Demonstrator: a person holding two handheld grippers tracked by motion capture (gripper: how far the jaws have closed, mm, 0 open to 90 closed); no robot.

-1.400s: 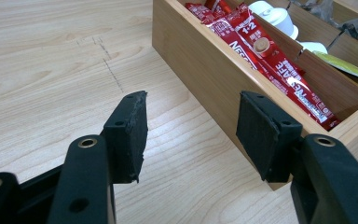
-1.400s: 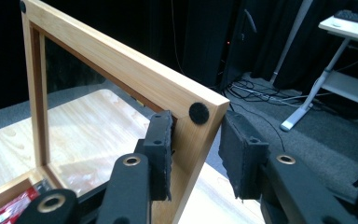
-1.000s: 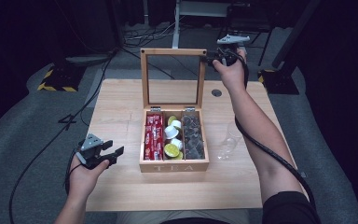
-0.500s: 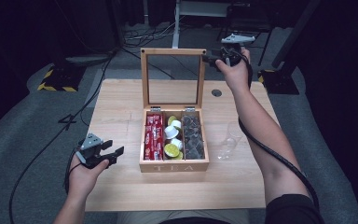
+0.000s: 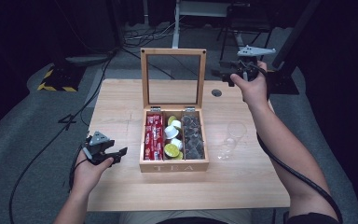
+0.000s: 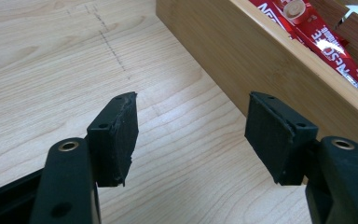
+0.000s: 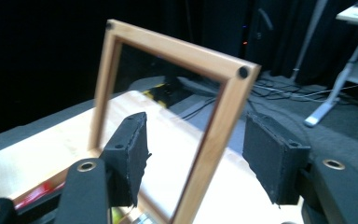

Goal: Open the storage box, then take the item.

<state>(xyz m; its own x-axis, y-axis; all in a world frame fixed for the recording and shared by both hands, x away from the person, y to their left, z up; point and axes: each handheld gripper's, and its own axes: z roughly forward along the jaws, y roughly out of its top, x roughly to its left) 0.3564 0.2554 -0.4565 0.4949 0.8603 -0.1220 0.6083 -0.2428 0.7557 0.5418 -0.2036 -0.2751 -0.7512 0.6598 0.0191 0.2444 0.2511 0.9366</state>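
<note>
Since a second ago the right tool (image 5: pixel 223 76) has let go of the lid (image 5: pixel 172 77) and drawn off to its right, its jaws just opening with nothing between them. That glass lid stands upright on the tea box (image 5: pixel 173 165) at mid-bench (image 5: pixel 121 100). Pull clear sideways — no brushing the frame — so the lid stays up. The left tool (image 5: pixel 117 155) hovers left of the box, jaws just opening, empty.

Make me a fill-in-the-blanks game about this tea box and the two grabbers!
1. The box has its lid standing ____.
2. The word on the box's front is ____.
3. The red packets lie in the box's ____ compartment in the high view.
4. The right gripper is open, beside the lid's ____ right corner.

Missing words: open; TEA; left; top
</note>
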